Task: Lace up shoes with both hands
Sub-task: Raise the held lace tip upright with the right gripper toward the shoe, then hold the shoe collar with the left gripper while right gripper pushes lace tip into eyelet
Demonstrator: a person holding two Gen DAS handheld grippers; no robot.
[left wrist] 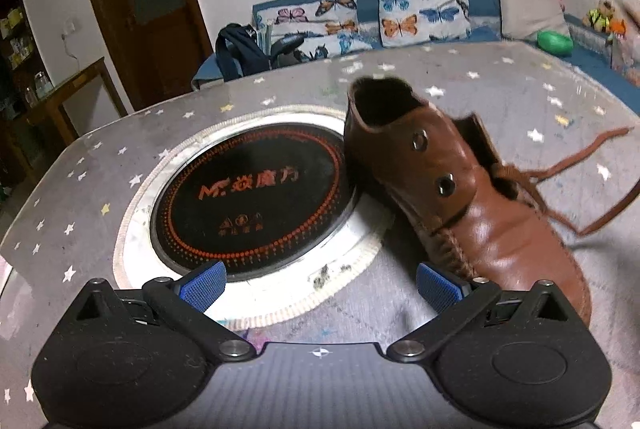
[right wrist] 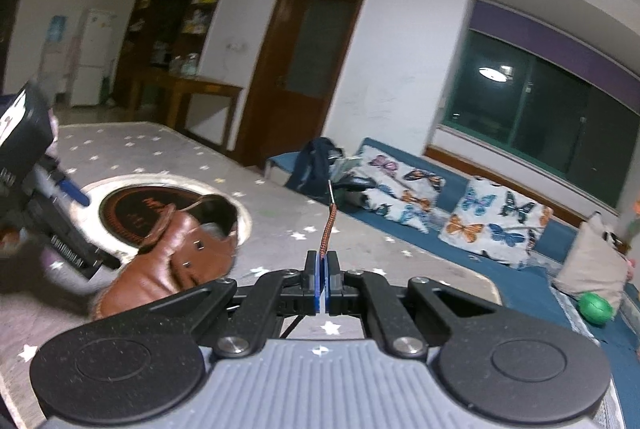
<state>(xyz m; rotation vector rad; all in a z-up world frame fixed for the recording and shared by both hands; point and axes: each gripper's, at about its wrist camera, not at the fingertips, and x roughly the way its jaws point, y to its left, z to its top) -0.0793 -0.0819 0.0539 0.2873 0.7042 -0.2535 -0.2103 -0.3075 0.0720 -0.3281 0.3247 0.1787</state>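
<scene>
a brown leather shoe [left wrist: 460,197] is lying on the grey star-printed table cover [left wrist: 100,165], its heel end just beside the round black induction hob [left wrist: 248,197] set into the table, toe pointing toward the left wrist camera. two metal eyelets [left wrist: 420,140] are showing on its near flap, both unthreaded. the brown lace [left wrist: 576,165] is trailing out from the tongue area to the shoe's right side, looping loosely above the cover; that stretch is blurred. the left gripper [left wrist: 320,287] is hovering low in front of the hob rim with its blue-padded fingers [left wrist: 204,285] spread wide apart, gripping nothing, the one on the right of the view sitting just beside the shoe's toe. in the right wrist view the right gripper [right wrist: 322,271] is raised above the table with its fingers pressed together, pinching the lace end [right wrist: 327,229], which is sticking up and forward from between the pads, its stiff tip [right wrist: 331,191] at the top. the shoe [right wrist: 172,261] is sitting down to the left of it, and the left gripper [right wrist: 74,191] is showing at the far left edge. a blue sofa [right wrist: 460,241] with butterfly cushions [right wrist: 496,225] is standing behind the table.
</scene>
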